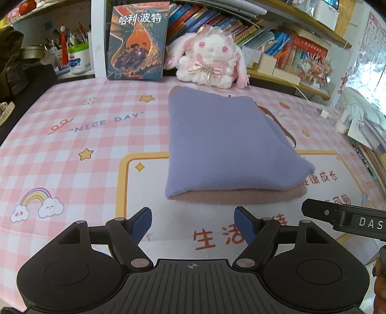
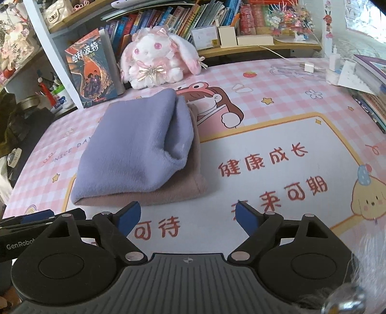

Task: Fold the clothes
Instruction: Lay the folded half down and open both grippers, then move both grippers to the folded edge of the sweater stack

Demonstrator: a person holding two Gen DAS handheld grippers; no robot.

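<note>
A folded purple cloth [image 1: 224, 145] lies on top of a folded dusty-pink cloth [image 1: 241, 196] on the pink checked table mat [image 1: 72, 149]. In the right wrist view the purple cloth [image 2: 137, 149] sits on the pink cloth [image 2: 183, 190], left of centre. My left gripper [image 1: 193, 222] is open and empty, just in front of the stack's near edge. My right gripper [image 2: 188, 215] is open and empty, in front of the stack's near right corner. The right gripper's body also shows in the left wrist view [image 1: 345, 217].
A plush bunny [image 1: 212, 60] and a standing book [image 1: 137, 41] are behind the stack. Bookshelves [image 2: 193, 19] run along the back. A pen cup and jars [image 1: 72, 55] stand at the far left. A charger and small white items [image 2: 330, 65] lie at the far right.
</note>
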